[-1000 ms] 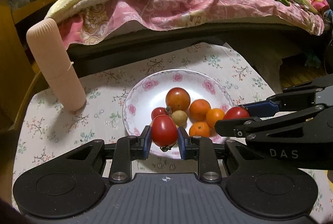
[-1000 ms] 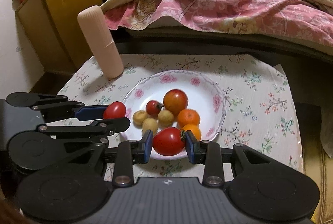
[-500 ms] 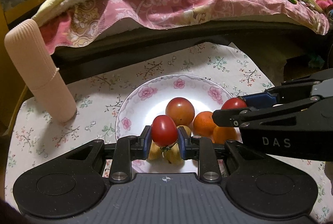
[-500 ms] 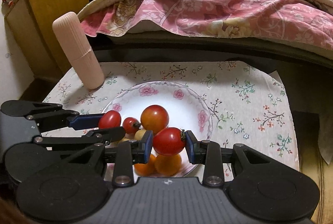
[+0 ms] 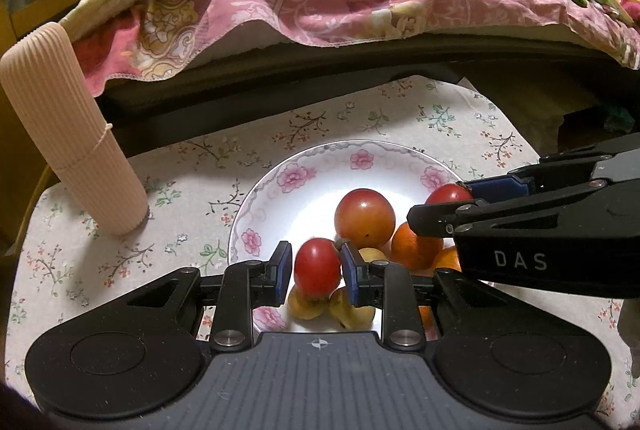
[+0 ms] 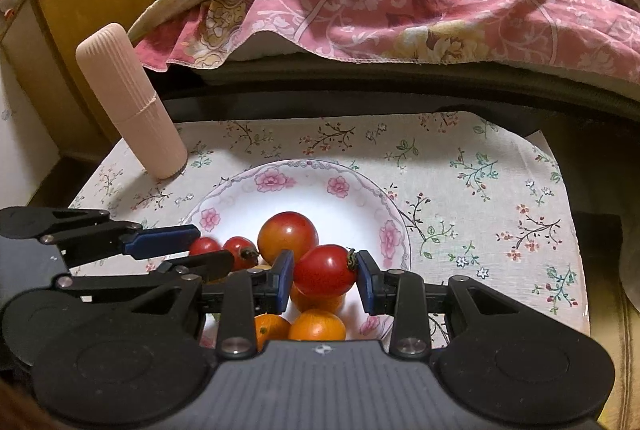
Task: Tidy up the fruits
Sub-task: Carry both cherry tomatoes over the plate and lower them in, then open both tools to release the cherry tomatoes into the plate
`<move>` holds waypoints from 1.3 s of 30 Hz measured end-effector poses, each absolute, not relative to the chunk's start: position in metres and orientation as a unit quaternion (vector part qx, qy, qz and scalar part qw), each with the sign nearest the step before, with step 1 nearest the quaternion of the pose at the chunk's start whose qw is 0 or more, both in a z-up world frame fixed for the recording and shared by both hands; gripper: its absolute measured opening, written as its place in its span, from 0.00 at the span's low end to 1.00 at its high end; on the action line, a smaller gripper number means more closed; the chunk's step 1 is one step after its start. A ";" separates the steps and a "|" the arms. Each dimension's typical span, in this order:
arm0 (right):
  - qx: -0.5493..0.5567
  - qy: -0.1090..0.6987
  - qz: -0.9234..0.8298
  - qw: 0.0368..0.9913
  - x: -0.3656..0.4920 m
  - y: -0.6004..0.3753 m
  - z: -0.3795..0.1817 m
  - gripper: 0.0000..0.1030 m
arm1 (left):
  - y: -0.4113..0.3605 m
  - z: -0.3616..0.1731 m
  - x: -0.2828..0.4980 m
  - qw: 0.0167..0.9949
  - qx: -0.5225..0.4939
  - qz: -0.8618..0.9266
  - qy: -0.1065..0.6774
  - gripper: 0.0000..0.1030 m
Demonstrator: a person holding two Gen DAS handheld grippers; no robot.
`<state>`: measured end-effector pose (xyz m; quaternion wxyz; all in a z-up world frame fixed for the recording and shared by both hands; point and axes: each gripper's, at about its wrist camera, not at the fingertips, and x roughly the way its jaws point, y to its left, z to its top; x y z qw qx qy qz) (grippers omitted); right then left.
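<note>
The fruits sit gathered on a white plate with pink roses round its rim, set toward the near middle of the bench, which wears a pale cloth printed with small flowering twigs. Beyond the far edge of the bench stands a bed heaped with a pink flowered quilt, its hem hanging down toward the bench. Near the far left corner of the bench a ribbed peach-coloured tube stands tilted, well apart from the plate.

On the plate the biggest piece is a round red-orange fruit near the middle. To its right lie oranges, and toward the near rim small yellow fruits lie touching each other.

The left claw hangs over the near part of the plate, its blue pads pinching a red tomato above the yellow fruits. The right claw is also over the plate, on its right side, and pinches a second red tomato with its green stem cap against the right pad; oranges lie just beneath it. In the right wrist view another small red tomato lies on the plate beside the big fruit.
</note>
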<state>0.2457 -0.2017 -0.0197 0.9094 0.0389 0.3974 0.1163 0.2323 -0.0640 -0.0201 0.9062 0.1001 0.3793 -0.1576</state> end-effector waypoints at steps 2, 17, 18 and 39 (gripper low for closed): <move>0.042 0.399 0.116 0.909 0.247 -0.202 -0.020 0.35 | -0.063 -0.019 0.233 0.907 0.099 -0.157 0.378 0.36; 0.053 0.402 0.111 0.907 0.248 -0.204 -0.023 0.35 | -0.058 -0.015 0.233 0.910 0.093 -0.148 0.376 0.48; 0.053 0.402 0.108 0.908 0.248 -0.204 -0.023 0.35 | -0.058 -0.015 0.233 0.910 0.093 -0.148 0.376 0.50; 0.072 0.401 0.098 0.908 0.247 -0.205 -0.020 0.40 | -0.044 -0.004 0.231 0.919 0.077 -0.120 0.367 0.79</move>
